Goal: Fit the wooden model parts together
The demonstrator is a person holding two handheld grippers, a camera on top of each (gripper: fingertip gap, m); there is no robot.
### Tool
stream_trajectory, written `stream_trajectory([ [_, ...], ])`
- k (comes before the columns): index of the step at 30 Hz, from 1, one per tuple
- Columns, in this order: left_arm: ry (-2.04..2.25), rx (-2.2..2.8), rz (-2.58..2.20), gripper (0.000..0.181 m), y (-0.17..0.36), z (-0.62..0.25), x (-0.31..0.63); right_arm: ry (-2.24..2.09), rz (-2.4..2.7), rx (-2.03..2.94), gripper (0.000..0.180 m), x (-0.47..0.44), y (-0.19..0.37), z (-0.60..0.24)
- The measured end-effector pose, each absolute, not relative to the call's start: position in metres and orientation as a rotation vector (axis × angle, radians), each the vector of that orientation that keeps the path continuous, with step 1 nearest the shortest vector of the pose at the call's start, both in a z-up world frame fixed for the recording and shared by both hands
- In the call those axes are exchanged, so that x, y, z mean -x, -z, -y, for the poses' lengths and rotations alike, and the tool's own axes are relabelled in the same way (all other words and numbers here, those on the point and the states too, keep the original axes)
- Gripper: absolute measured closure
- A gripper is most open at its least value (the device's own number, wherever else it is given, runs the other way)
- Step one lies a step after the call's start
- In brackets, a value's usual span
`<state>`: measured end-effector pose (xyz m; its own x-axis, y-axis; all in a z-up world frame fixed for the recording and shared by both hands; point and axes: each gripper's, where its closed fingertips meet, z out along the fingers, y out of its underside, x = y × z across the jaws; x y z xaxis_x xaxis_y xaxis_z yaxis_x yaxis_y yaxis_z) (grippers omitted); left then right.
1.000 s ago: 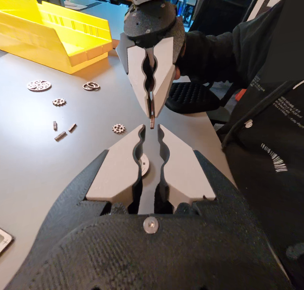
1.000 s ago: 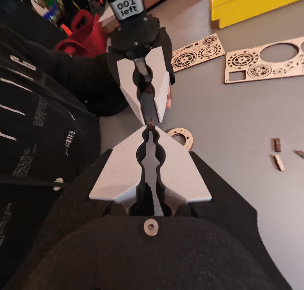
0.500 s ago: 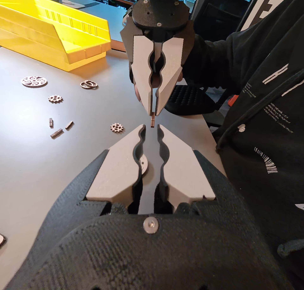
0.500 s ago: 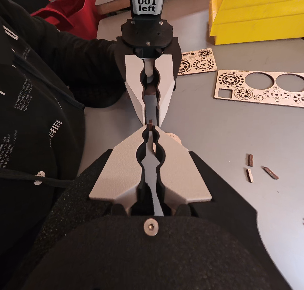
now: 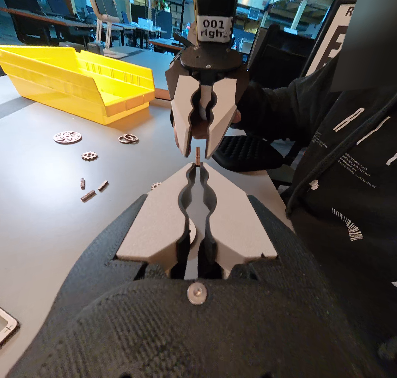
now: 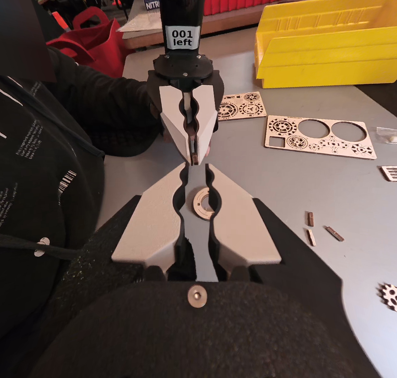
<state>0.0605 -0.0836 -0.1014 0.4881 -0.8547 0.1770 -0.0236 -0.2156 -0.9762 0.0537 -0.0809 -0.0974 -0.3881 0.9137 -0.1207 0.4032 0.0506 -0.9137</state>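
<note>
Left wrist view: grey table [image 5: 43, 228], matt and evenly lit, with a yellow bin [image 5: 81, 82] at the far left; behind it a large dim hall of desks and monitors. Loose wooden parts lie on the left half: an ornate disc [image 5: 67, 137], two linked rings [image 5: 128, 138], a small gear [image 5: 89, 155], three short pegs [image 5: 92, 188]. The left gripper [image 5: 197, 164] is pressed together on a small wooden pin [image 5: 197, 155], which stands out past its tips. The right gripper [image 5: 197, 154] faces it tip to tip, its fingers spread to either side of the pin and clear of it. A person's dark sleeve [image 5: 285, 110] and hoodie fill the right side. Right wrist view: same grey table [image 6: 279, 185], yellow bin [image 6: 326, 52] at the back right, a red bag [image 6: 96, 37] behind the table edge. Two laser-cut wooden sheets [image 6: 318, 137] lie right of centre; three pegs [image 6: 318, 230] sit lower right, a gear [image 6: 390, 299] at the frame edge. The right gripper [image 6: 196, 167] is spread, a wooden ring [image 6: 203, 203] on the table showing between its fingers. The left gripper [image 6: 194, 160] pinches the pin [image 6: 194, 159] at its tips. Against half a second ago, the pin has changed hands: the right gripper held it then and the left stood open.
</note>
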Motion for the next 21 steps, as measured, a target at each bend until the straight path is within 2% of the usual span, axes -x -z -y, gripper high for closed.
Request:
stream_trajectory([
  [5, 0.936, 1.607, -0.771, 0.179, 0.1020, 0.0838, -0.0621, -1.304, 1.810, 1.299, 0.165, -0.0524, 0.0957, 0.0824],
  [10, 0.919, 1.608, -0.778, 0.179, 0.1035, 0.0833, -0.0650, -1.275, 1.838, 1.297, 0.175, -0.0522, 0.0976, 0.0834],
  [21, 0.898, 1.593, -0.775, 0.179, 0.1005, 0.0828, -0.0624, -1.223, 1.886, 1.292, 0.175, -0.0536, 0.0991, 0.0824],
])
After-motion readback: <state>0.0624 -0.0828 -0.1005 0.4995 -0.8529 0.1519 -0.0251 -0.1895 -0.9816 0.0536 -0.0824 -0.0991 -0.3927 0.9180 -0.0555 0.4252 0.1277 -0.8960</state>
